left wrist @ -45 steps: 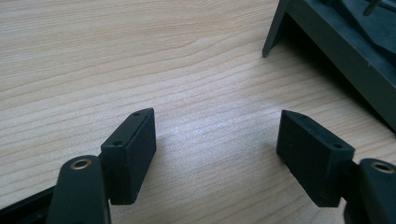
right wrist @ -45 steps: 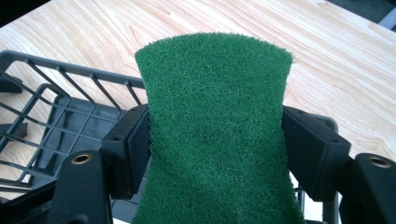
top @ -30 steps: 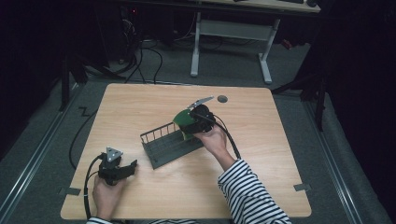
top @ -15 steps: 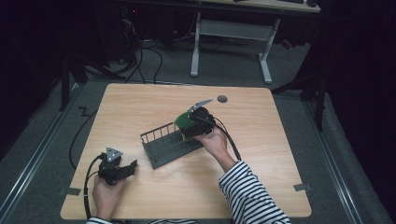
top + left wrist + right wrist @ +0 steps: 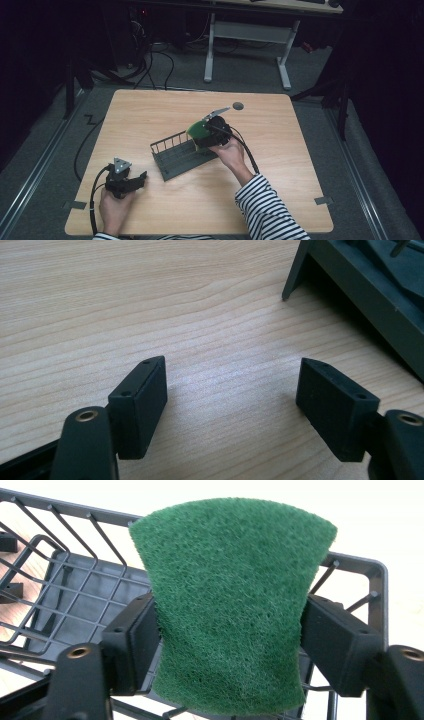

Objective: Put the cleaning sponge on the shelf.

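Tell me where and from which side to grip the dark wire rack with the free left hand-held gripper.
Grip the dark wire rack by its thin upper rail at the near left end, coming from above. The open left hand-held gripper lies beside that end, and the rail is slim enough for its jaws.

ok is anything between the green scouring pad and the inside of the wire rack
Nothing visible blocks it. The right gripper pinches the green scouring pad at its waist, right over the near end of the dark wire rack. The part of the rack's floor that shows is bare. The left gripper rests open on the table, off to one side.
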`<act>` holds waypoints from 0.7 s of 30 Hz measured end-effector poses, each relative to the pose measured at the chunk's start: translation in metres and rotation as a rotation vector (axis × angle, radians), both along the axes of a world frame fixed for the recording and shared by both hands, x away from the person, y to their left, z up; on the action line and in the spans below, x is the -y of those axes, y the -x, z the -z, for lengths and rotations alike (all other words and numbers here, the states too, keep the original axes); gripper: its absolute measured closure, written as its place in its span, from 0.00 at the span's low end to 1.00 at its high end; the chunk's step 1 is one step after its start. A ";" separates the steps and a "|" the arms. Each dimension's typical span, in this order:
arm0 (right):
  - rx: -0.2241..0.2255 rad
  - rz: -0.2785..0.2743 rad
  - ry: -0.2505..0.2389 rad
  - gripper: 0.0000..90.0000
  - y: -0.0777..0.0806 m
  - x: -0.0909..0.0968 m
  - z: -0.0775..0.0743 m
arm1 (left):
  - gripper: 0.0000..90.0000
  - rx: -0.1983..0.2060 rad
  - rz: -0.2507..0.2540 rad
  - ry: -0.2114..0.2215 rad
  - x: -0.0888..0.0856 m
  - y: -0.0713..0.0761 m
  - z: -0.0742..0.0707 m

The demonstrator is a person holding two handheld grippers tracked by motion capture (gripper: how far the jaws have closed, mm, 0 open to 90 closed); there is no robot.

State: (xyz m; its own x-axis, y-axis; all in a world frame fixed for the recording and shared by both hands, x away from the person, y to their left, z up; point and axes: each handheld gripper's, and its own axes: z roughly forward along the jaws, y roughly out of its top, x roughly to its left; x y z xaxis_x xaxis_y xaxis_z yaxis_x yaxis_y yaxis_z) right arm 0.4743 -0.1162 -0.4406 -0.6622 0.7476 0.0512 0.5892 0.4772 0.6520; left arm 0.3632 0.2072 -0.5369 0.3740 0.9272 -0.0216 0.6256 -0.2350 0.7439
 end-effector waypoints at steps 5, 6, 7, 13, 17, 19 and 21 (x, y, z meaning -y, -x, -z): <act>0.025 0.005 -0.005 0.26 0.001 0.005 -0.001 | 0.32 0.000 0.000 -0.003 0.000 0.000 0.000; 0.025 0.002 -0.008 0.25 0.001 0.006 -0.001 | 0.32 0.000 0.000 -0.003 0.000 0.000 0.000; 0.022 0.006 -0.014 0.24 0.002 0.008 -0.002 | 0.32 0.000 0.000 -0.004 0.000 0.000 0.000; 0.042 0.011 -0.052 0.23 0.007 0.017 -0.011 | 0.32 0.000 0.000 -0.004 0.000 0.000 0.000; 0.051 0.013 -0.078 0.24 0.012 0.025 -0.015 | 0.32 -0.002 0.000 -0.005 0.000 0.000 0.000; 0.085 0.005 -0.079 0.26 0.016 0.029 -0.016 | 0.32 -0.001 0.001 -0.004 0.000 0.000 0.000; 0.108 0.011 -0.069 0.27 0.020 0.030 -0.017 | 0.32 0.000 0.000 -0.006 0.001 0.000 0.000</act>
State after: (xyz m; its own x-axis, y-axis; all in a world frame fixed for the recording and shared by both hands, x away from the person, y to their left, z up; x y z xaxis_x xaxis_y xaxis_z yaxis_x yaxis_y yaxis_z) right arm 0.4544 -0.1466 -0.4238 -0.6587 0.7518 0.0313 0.5185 0.4234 0.7429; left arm 0.3630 0.2065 -0.5368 0.3741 0.9272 -0.0159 0.6259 -0.2398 0.7421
